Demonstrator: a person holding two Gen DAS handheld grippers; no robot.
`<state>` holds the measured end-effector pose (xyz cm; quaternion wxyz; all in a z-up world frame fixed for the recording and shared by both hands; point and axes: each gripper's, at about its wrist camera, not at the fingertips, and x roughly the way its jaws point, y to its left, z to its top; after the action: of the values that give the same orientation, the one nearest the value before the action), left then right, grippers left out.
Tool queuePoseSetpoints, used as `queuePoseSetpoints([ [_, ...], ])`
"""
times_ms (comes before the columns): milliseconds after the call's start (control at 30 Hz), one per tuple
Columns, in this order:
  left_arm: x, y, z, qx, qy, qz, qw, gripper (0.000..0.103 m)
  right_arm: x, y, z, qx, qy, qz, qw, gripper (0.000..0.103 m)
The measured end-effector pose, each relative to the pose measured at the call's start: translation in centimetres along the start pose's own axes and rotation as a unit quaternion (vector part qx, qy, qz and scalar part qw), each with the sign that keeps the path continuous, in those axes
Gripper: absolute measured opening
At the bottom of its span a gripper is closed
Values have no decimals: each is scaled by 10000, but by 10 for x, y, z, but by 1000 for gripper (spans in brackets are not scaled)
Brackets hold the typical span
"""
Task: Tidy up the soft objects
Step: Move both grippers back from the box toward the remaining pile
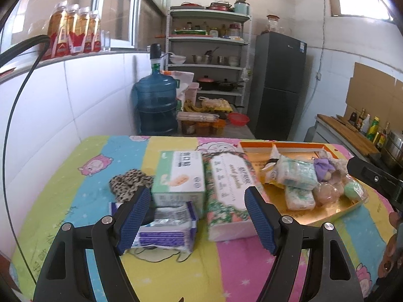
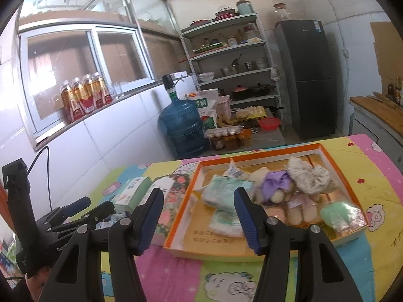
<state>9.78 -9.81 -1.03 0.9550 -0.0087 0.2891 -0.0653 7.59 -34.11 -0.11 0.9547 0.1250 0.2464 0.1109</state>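
Hovering over the table, both the left gripper [image 1: 197, 216] and right gripper [image 2: 199, 217] were spread, holding nothing, tray [image 2: 176, 229] near.

You're in a home kitchen. That grey shelf rack [image 1: 209, 50] says it all: pots, pans, bowls and jars on every level. Right of the rack stands a dark fridge [image 1: 278, 83]; left of it, a blue water jug [image 1: 156, 103] with a pump. In front of the rack sit eggs [image 1: 216, 104] and bananas [image 1: 191, 106]; far right of it, sauce bottles [image 1: 372, 127] by a cutting board [image 1: 345, 132].
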Motion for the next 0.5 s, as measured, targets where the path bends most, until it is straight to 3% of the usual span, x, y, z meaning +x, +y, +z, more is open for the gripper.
queuePoseSetpoints([
  [500,-5,86,-21,-359,40,409,9985,79,29,72,-27,-320,466,431,9975,58],
])
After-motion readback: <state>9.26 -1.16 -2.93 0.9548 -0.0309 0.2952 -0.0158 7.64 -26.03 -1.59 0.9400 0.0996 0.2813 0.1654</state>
